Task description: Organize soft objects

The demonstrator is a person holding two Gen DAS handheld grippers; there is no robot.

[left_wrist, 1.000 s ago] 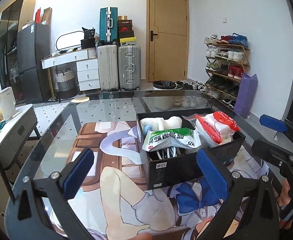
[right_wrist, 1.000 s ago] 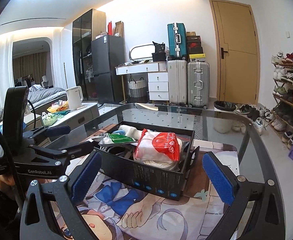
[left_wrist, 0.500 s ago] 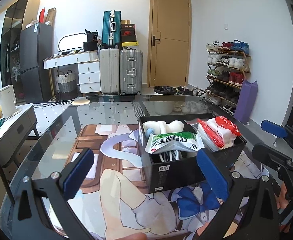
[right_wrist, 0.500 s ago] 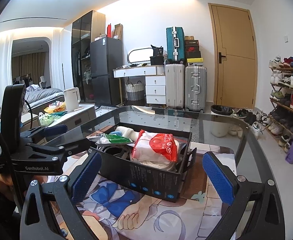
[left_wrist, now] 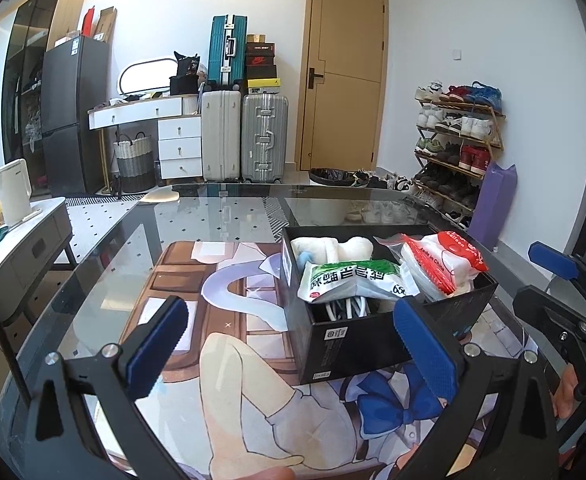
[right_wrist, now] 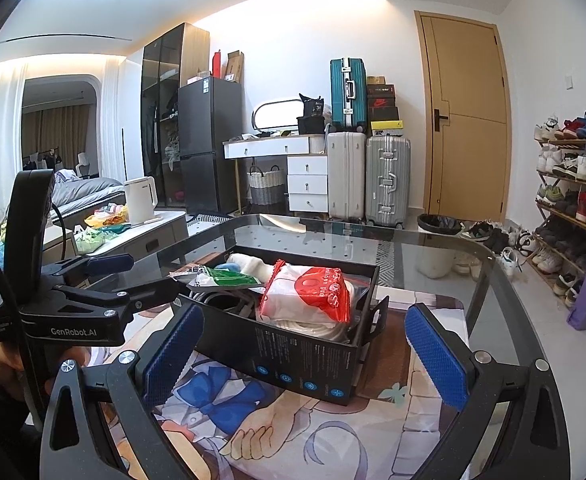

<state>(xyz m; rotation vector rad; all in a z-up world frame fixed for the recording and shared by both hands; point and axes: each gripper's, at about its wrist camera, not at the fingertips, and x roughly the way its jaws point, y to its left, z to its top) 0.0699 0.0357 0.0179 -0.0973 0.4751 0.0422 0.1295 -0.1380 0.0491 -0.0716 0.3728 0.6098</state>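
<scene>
box (left_wrist: 357, 336) on mat, packs inside: green pack (left_wrist: 353, 280), red pack (right_wrist: 313, 292). left gripper (left_wrist: 293, 344) spread, empty; box ahead-right. right gripper (right_wrist: 305, 356) spread, empty; box straight ahead, red pack nearer it.

Black box (right_wrist: 293, 354) seen at 12 o'clock of the wide-spread right gripper (right_wrist: 305, 354); red-white pack (right_wrist: 313, 294) held inside.

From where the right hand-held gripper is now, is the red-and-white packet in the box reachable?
Probably yes. The right hand-held gripper is open and empty, and the red-and-white packet sits on top of the black box contents, with only the near wall between them.
</scene>
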